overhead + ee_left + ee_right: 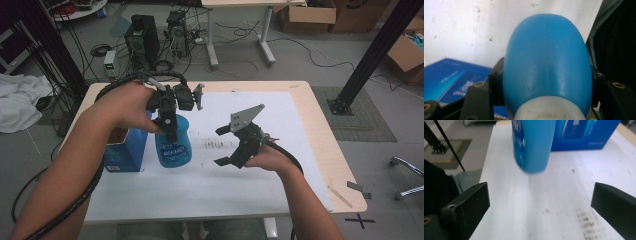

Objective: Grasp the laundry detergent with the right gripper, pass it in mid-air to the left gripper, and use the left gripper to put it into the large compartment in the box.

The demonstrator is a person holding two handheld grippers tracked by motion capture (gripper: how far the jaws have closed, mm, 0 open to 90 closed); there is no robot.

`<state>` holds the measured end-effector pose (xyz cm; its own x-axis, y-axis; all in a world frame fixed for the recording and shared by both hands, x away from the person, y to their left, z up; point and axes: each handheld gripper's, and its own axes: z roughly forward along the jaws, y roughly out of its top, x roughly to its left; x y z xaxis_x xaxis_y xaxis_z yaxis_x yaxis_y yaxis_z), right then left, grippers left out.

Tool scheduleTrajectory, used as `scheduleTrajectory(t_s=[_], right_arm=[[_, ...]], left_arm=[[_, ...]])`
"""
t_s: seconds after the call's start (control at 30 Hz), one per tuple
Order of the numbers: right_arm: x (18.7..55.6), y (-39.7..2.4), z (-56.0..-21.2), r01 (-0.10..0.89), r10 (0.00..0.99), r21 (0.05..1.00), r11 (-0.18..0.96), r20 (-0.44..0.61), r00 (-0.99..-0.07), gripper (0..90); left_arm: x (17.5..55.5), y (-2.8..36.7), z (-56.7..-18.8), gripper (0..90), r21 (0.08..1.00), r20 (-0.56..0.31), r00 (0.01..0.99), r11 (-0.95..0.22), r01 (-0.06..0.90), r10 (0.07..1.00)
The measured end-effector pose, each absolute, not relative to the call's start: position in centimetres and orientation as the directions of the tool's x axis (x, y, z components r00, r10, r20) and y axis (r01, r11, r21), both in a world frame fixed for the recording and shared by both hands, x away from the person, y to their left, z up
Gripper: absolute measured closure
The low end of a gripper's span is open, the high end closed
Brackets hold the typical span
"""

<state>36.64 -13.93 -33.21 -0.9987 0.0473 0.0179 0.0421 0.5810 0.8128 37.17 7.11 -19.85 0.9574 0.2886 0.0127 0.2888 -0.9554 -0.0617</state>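
Where the high view shows the blue box (pixel 124 150) at the table's left, the left gripper (pixel 169 125) beside it pinches a blue bottle (pixel 173 145) by its upper part; its own view shows the bottle's white neck. Farther right, the right gripper (pixel 223 146) is spread wide, with bare white table (pixel 280 190) beyond.

Black tongs (pixel 227 146) – grey three-cornered plate, corrugated black cables, brass screws.
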Motion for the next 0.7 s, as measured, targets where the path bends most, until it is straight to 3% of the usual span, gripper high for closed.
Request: scheduleTrajectory(t_s=[0.27,0.5,0.7], right_arm=[[37.8,-14.4,-31.7,0.034,0.043,0.664,0.747,0.003,-0.999,0.0],[38.9,-14.0,-30.3,0.009,0.022,0.502,0.865,-0.02,-1.0,0.0],[38.7,-14.3,-29.8,-0.014,-0.004,0.464,0.886,-0.022,-1.0,0.0]], left_arm=[[38.0,8.7,-16.6,38.2,-0.012,0.011,0.89,-0.889,0.457,0.457],[39.0,11.6,-13.4,38.2,0.004,0.014,0.764,-0.764,0.646,0.646],[39.6,14.6,-11.3,38.2,0.004,0.018,0.626,-0.626,0.78,0.78]])
